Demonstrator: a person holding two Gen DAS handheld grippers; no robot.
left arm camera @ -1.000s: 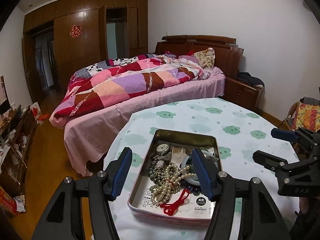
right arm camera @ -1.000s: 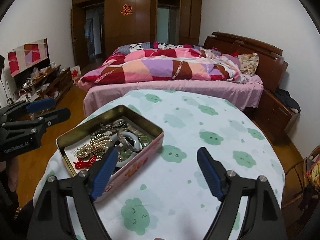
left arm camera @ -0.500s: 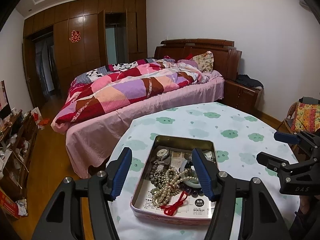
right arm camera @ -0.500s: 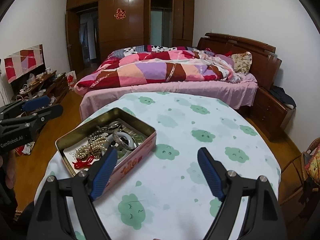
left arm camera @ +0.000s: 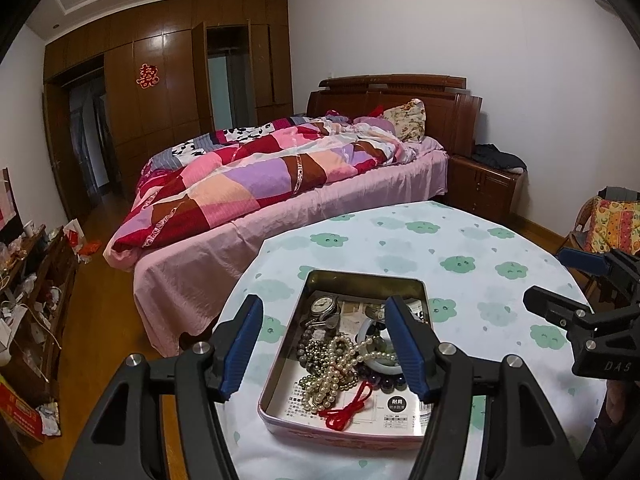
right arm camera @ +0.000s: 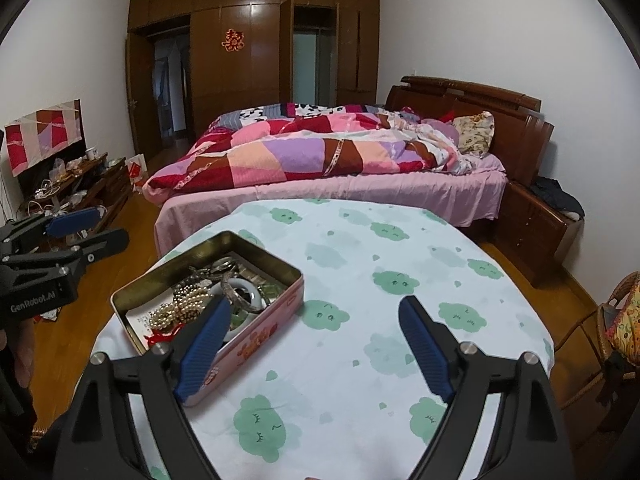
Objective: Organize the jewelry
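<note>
One pink tin (left arm camera: 276, 364) holds pearls (left arm camera: 340, 364), watch (left arm camera: 322, 305), bangle (right arm camera: 244, 292); both tongs (left arm camera: 324, 344) (right arm camera: 316, 344) released, empty.

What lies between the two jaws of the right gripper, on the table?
Only bare tablecloth with green clouds lies between the jaws of the right gripper; the pink tin sits by the left jaw, as the right wrist view shows.

Past my bench (right arm camera: 360, 264), draped in a white cloth with green clouds, stands a bed (right arm camera: 360, 196) with a pink sheet and a rumpled patchwork quilt (right arm camera: 304, 152). A floral pillow (right arm camera: 474, 134) leans against the dark wooden headboard (right arm camera: 516, 120). Brown wardrobes (right arm camera: 248, 72) with a red paper ornament (right arm camera: 233, 40) fill the far wall. A cluttered low cabinet (right arm camera: 80, 188) lines the left wall, and a nightstand (left arm camera: 484, 188) carries dark clothing.
</note>
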